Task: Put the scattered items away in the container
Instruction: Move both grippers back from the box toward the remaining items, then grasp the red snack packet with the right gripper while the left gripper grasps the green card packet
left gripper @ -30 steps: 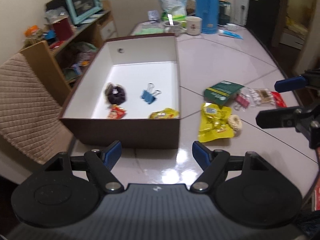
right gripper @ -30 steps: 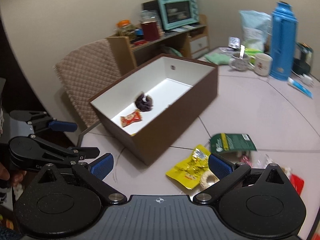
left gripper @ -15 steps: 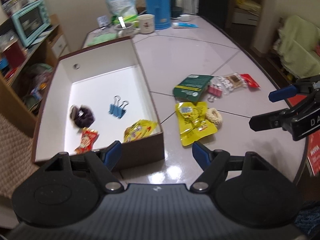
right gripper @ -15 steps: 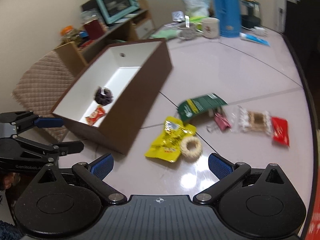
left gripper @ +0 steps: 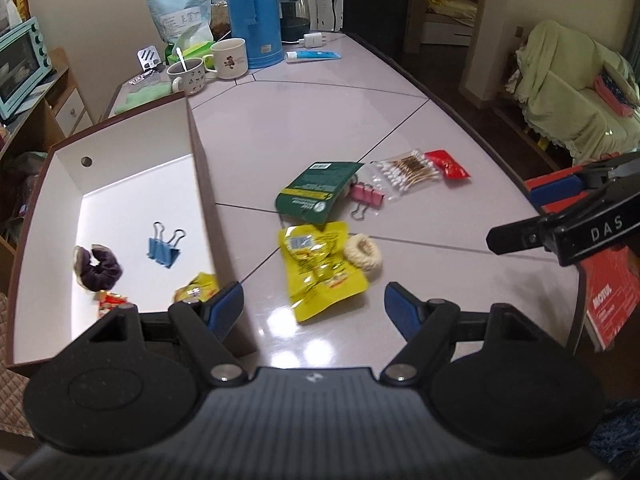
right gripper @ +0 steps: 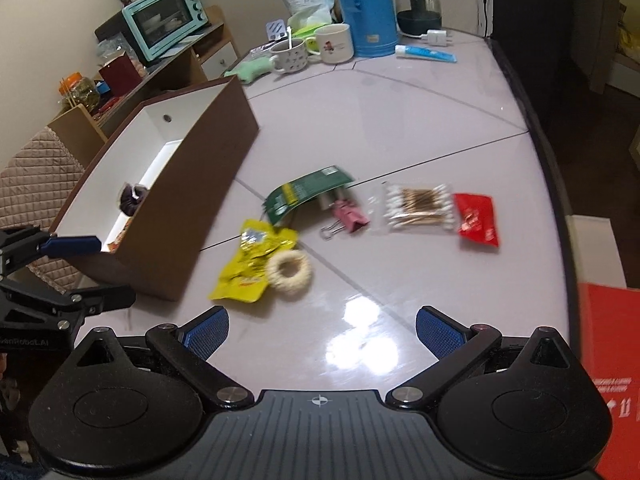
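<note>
Still loose on the table are six items, all on the open side of the brown container. In the left wrist view the yellow snack pouch lies at about twelve o'clock from the left gripper, with the cream ring-shaped hair tie touching its one-o'clock edge. Beyond them sit the green packet, the pink binder clip just beside it, the cotton swab pack and the red sachet. Already inside the container are a blue binder clip, a dark scrunchie and two small snack packets, partly hidden.

The pouch looks slick and flat, so a pinch from above could slide off it. The hair tie rests against the pouch and may get dragged along or knocked toward the table edge. The two grippers are aimed at the same cluster and might collide.

Both tools tilt steeply downward over the near table edge. The left gripper is spread wide with nothing between its pads; the right gripper is likewise spread and empty, the hair tie at its eleven o'clock.
</note>
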